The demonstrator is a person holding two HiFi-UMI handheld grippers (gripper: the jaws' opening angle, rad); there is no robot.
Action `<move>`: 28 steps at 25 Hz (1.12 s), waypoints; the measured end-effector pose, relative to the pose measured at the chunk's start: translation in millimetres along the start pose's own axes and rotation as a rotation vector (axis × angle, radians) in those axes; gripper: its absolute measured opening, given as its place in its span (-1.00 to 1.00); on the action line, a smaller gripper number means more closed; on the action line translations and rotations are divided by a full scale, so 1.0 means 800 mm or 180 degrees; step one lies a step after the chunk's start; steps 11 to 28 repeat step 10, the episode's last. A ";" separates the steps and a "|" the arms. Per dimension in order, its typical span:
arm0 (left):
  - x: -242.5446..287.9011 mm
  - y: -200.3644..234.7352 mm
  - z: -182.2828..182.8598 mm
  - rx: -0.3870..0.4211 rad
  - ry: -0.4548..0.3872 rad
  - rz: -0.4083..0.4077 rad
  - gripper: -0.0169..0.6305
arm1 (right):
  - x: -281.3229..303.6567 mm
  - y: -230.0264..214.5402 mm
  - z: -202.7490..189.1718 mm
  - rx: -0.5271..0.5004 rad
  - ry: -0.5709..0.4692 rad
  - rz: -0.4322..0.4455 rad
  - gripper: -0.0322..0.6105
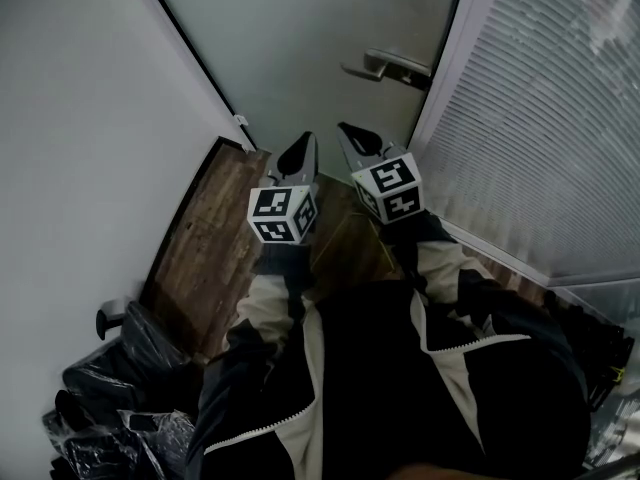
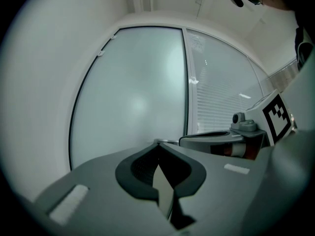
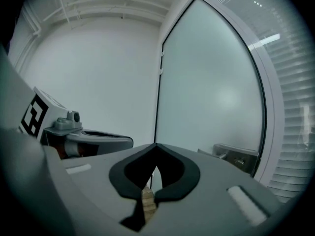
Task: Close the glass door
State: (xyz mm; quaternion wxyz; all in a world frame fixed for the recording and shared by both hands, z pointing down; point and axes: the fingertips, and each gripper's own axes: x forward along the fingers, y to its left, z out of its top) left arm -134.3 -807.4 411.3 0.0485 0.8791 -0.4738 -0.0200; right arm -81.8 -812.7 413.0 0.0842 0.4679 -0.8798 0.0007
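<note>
Straight ahead on the far side, the glass door (image 1: 300, 28) carries its handle (image 1: 392, 66) toward the right, closer to the right tool (image 1: 347, 130) than the left tool (image 1: 306, 140), both pressed together and empty.

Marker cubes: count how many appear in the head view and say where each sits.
2. One marker cube sits on the left gripper, the other on the right gripper, nearer the blinds. None appears hidden.

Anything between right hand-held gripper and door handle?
Nothing visible: open space from the right hand-held gripper to the handle on the glass door; the left hand-held gripper is beside it, clear.
</note>
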 end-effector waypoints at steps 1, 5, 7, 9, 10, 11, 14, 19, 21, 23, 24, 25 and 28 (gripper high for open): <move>0.001 0.000 0.000 0.0006 0.0001 -0.0001 -0.94 | 0.000 0.001 0.001 0.0008 -0.0009 0.0015 -0.90; 0.006 -0.002 -0.001 0.0019 0.0017 -0.0001 -0.94 | 0.004 0.006 -0.002 -0.0001 0.0002 0.0082 -0.90; 0.005 -0.004 -0.001 0.0021 0.0020 -0.0003 -0.94 | 0.004 0.008 -0.004 0.0011 0.0019 0.0113 -0.90; 0.005 -0.006 0.000 0.0024 0.0016 -0.0010 -0.94 | 0.002 0.009 -0.004 0.0010 0.0021 0.0123 -0.90; 0.005 -0.007 0.000 0.0026 0.0013 -0.0014 -0.94 | 0.002 0.010 -0.004 0.0007 0.0020 0.0126 -0.90; 0.005 -0.007 0.000 0.0026 0.0013 -0.0014 -0.94 | 0.002 0.010 -0.004 0.0007 0.0020 0.0126 -0.90; 0.005 -0.007 0.000 0.0026 0.0013 -0.0014 -0.94 | 0.002 0.010 -0.004 0.0007 0.0020 0.0126 -0.90; 0.005 -0.007 0.000 0.0026 0.0013 -0.0014 -0.94 | 0.002 0.010 -0.004 0.0007 0.0020 0.0126 -0.90; 0.005 -0.007 0.000 0.0026 0.0013 -0.0014 -0.94 | 0.002 0.010 -0.004 0.0007 0.0020 0.0126 -0.90; 0.005 -0.007 0.000 0.0026 0.0013 -0.0014 -0.94 | 0.002 0.010 -0.004 0.0007 0.0020 0.0126 -0.90; 0.005 -0.007 0.000 0.0026 0.0013 -0.0014 -0.94 | 0.002 0.010 -0.004 0.0007 0.0020 0.0126 -0.90; 0.005 -0.007 0.000 0.0026 0.0013 -0.0014 -0.94 | 0.002 0.010 -0.004 0.0007 0.0020 0.0126 -0.90; 0.005 -0.007 0.000 0.0026 0.0013 -0.0014 -0.94 | 0.002 0.010 -0.004 0.0007 0.0020 0.0126 -0.90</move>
